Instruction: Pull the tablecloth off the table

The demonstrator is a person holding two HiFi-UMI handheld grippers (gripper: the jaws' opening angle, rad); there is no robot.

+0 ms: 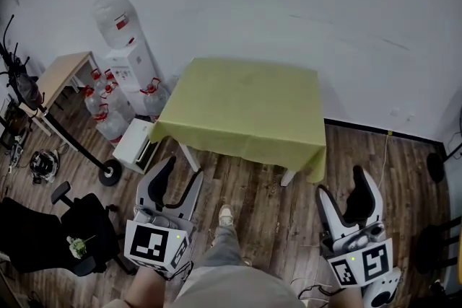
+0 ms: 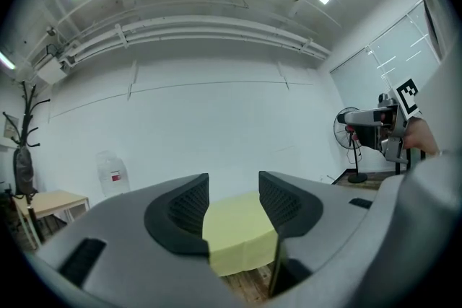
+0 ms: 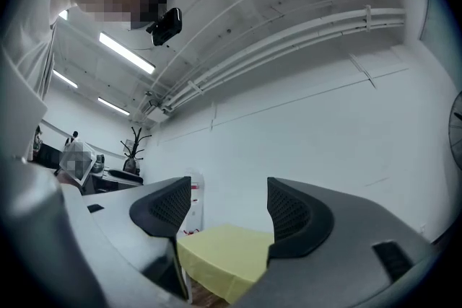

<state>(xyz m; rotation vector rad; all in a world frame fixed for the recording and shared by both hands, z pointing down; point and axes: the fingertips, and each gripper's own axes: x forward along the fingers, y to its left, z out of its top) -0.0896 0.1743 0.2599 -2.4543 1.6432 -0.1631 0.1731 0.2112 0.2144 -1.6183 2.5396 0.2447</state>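
Barely begun: yellow-green fabric tablecloth (image 1: 245, 108) fully draped over far white-legged table (image 1: 190, 157); left gripper (image 1: 184, 168) and right gripper (image 1: 340, 180) nearer, jaws apart, empty.

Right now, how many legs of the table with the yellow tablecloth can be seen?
2: one white leg under the tablecloth's front left corner, a second leg under its front right corner. Rear legs may be hidden behind the cloth.

Bare wooden floor (image 1: 267, 205) lies open before the cloth-draped surface (image 1: 190, 157), while a white box (image 1: 137, 146) and water bottles (image 1: 108, 112) crowd its left corner.
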